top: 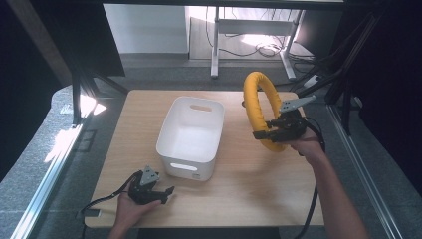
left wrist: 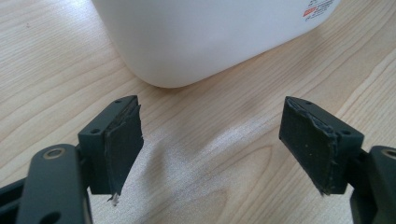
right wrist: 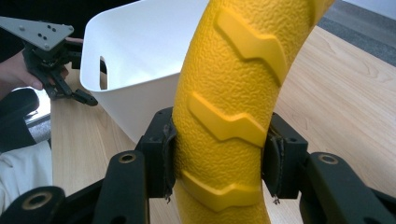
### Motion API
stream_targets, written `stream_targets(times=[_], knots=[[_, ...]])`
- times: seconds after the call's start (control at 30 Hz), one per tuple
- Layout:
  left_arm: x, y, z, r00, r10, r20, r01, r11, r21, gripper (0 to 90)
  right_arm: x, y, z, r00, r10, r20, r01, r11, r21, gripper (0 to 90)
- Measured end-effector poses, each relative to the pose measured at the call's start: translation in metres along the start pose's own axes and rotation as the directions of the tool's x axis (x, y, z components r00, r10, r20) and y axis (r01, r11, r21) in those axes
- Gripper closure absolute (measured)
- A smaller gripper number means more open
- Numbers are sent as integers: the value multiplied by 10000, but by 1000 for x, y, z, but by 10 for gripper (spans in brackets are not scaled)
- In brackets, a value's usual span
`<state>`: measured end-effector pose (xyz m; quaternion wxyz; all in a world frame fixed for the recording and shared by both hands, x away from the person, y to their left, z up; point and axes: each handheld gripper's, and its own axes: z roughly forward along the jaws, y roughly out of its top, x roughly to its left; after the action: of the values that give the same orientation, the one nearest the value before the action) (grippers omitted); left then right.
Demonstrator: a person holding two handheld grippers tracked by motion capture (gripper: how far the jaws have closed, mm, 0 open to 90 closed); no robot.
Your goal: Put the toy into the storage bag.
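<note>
My left gripper (top: 158,191) rests low on the wooden surface (top: 249,184), jaws wide with nothing between, the white plastic bin (top: 191,132) just ahead, its top cut off. My right gripper (top: 268,133) clamps the yellow pebbled ring (top: 259,107) upright, clear above the surface beside the bin; its lower arc is hidden.

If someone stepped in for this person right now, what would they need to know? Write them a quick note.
Right gripper: shut on the yellow ring, held upright above the table's right side.
Left gripper: open, holding nothing, low over the table just short of the white bin's near corner.
Done: ring grasped and lifted.
Left: probably placing the ring in the bin, which looks empty, then letting go.
</note>
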<state>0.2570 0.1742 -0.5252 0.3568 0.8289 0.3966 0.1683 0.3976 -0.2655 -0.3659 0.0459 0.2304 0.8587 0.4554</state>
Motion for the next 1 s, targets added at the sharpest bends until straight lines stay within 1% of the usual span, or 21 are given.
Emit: stream_targets(times=[0.23,0.8,1.0], knots=[[0,0,0,10000,12,-10,-12,10000,16,216,1,2,1,10000,43,-57,-44,9999,-118,522],[0,0,0,10000,28,-29,-28,10000,10,215,8,9,0,9997,-84,-229,71,9985,-545,522],[0,0,0,10000,27,-31,-27,10000,17,216,12,13,0,9992,-172,-359,149,9978,-651,521]])
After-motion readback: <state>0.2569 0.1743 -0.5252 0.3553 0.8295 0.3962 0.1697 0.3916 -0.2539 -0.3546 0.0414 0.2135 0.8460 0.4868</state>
